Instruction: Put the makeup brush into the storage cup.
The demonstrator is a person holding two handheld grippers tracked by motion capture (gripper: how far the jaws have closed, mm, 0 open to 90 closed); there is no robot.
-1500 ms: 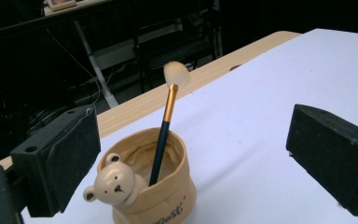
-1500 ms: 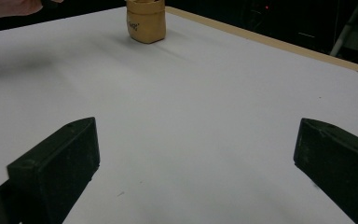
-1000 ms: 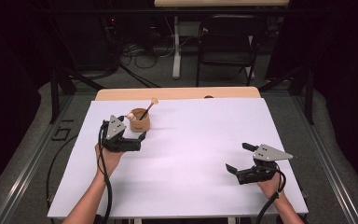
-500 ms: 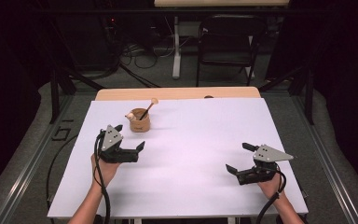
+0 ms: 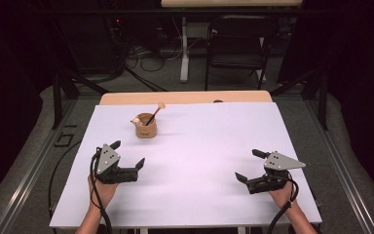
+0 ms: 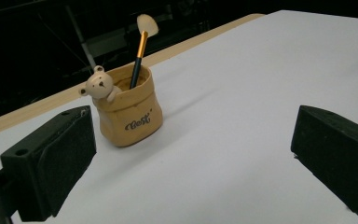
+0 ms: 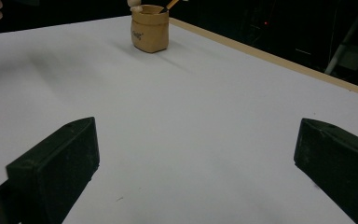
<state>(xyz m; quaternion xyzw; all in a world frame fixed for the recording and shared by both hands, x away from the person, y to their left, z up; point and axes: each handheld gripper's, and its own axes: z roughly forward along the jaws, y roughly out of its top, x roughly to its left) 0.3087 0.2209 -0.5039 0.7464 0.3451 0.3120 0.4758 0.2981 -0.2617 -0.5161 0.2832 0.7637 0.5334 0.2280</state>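
Note:
A small tan pot (image 5: 146,128) with a bear figure on its rim stands upright on the white table (image 5: 204,146), back left of centre. A makeup brush (image 5: 155,113) leans out of it, bristle end up. In the left gripper view the pot (image 6: 127,112) and brush (image 6: 141,44) sit ahead of the jaws. My left gripper (image 5: 127,156) is open and empty, a short way in front of the pot toward the near edge. My right gripper (image 5: 251,165) is open and empty at the near right, with the pot (image 7: 150,28) far off in its view.
A wooden strip (image 5: 185,97) runs along the table's far edge. Beyond it stand a chair (image 5: 236,44) and cables on the floor. The white surface between the two grippers is bare.
My left gripper has drawn back from beside the pot toward the near edge of the table. The right gripper has hardly moved. The pot and brush stay put.

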